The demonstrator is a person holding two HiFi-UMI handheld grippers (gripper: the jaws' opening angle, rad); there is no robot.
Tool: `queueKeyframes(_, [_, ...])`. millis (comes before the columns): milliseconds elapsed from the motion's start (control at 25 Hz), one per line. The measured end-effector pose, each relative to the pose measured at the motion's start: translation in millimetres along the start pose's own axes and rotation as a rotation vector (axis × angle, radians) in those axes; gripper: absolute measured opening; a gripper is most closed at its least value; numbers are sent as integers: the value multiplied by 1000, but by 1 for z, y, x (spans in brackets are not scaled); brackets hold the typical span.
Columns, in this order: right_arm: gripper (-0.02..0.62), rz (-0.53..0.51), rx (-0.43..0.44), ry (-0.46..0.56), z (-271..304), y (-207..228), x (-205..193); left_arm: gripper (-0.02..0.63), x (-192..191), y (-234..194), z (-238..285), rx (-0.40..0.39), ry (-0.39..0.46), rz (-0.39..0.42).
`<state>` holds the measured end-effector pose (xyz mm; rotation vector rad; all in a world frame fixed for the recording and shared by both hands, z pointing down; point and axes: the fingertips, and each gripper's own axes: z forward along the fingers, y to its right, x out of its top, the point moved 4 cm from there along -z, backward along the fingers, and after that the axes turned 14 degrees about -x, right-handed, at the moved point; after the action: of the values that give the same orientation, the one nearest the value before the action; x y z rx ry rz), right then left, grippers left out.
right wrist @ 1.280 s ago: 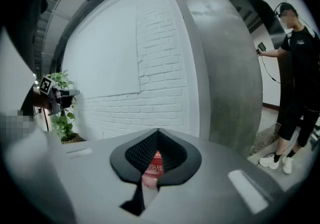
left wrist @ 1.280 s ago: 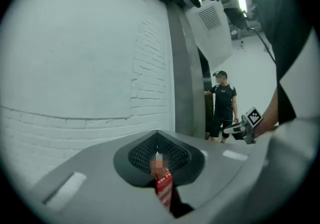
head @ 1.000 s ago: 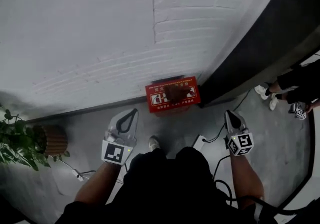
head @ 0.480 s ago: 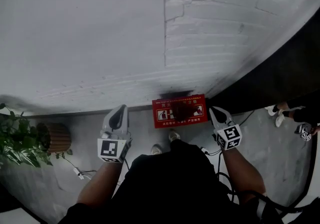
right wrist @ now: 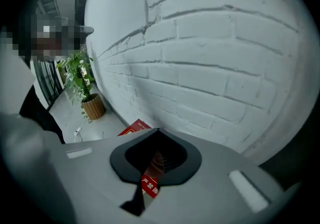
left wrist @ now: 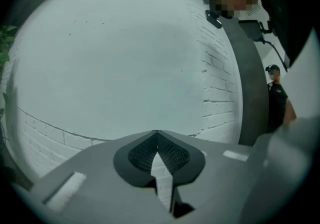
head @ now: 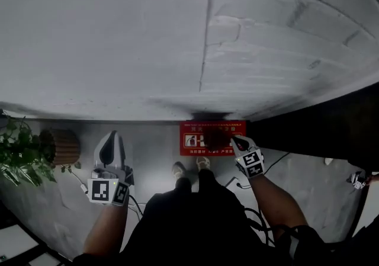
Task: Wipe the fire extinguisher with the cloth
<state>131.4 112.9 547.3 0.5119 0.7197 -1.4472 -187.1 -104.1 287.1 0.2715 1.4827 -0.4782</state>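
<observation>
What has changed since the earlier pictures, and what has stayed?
The person stepped closer to the wall. The right tongs swung inward to the right end of the red box; contact cannot be judged. The left tongs drifted outward. Both stayed shut and empty; the box stayed by the wall.

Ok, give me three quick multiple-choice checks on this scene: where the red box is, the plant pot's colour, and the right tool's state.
1. Where is the red box? A on a table; B on the floor at the foot of the white brick wall; C hanging on the wall.
2. The plant's pot is: A brown; B blue; C white.
3. The right tool is: A wide open; B clamped on the box; C shut, empty.
Answers: B, it sits on the floor against the wall; A, the ribbed pot looks brown; C, its jaw tips meet with nothing between.
</observation>
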Motion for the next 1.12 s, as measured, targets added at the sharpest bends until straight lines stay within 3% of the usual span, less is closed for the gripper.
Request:
queueKeyframes(200, [2,-73,20,-81,29,-19,-25,0,15,0,-15,27,7,-77])
queueKeyframes(320, [3,-96,87,-122,42,-44,-40,0,20,-7,-46,90,-39,-40])
queueKeyframes(360, [48,-101,125,-146,48,-50,-43,0,21,-12,-56,138,-50,-19])
queueKeyframes(400, [197,-110,156,-171,56,-54,-44,0,25,-16,-64,182,-43,-3])
queueKeyframes(440, [239,-130,175,-193,65,-57,-46,0,33,-16,-68,209,-22,4])
queueKeyframes(600, [239,-305,224,-263,103,-69,-58,0,63,-4,-79,219,-12,53])
queueKeyframes(760, [235,-448,245,-355,125,-82,-79,0,73,-7,-110,313,-36,63])
queueKeyframes(880, [202,-473,219,-406,136,-88,-89,0,71,-6,-136,369,-65,73])
queueKeyframes(960, [151,-432,216,-422,141,-86,-87,0,61,-5,-153,412,-94,39])
queueKeyframes(1040, [113,-388,252,-433,146,-82,-83,0,53,-4,-165,454,-91,-12])
queueKeyframes(1120, [98,-430,325,-398,147,-86,-73,0,50,0,-169,467,-87,-24])
